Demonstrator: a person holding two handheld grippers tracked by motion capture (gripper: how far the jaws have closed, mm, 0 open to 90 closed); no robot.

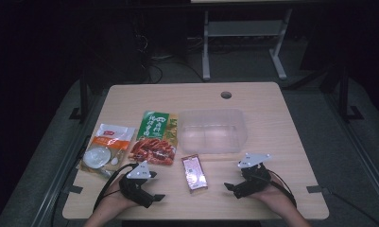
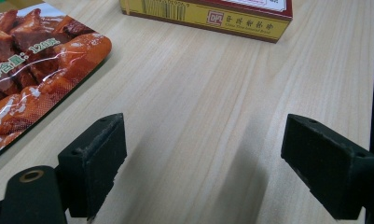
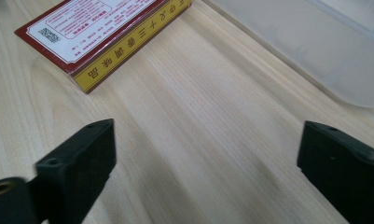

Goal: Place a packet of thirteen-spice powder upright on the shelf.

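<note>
Left gripper (image 2: 203, 172): jaws stand wide apart, nothing between them but bare table (image 2: 212, 116).
Right gripper (image 3: 205, 172): jaws likewise spread wide, bare wood between them, nothing held.
Box (image 2: 212, 14): flat, red and yellow, lying on the table ahead of the left jaws, well clear of their tips; in the right gripper view the box (image 3: 100, 35) lies ahead and toward the left jaw, also apart from it.
Box from above: the box (image 1: 194, 173) lies between the left gripper (image 1: 151, 195) and the right gripper (image 1: 232, 187), touching neither.
Meat pouch (image 2: 31, 74): flat, beyond the left gripper's left jaw, near it.
Clear tub (image 3: 315, 51): ahead of the right gripper's right jaw, beyond the box.
White and orange pouch (image 1: 104, 146): outermost, beside the meat pouch (image 1: 155, 137).
</note>
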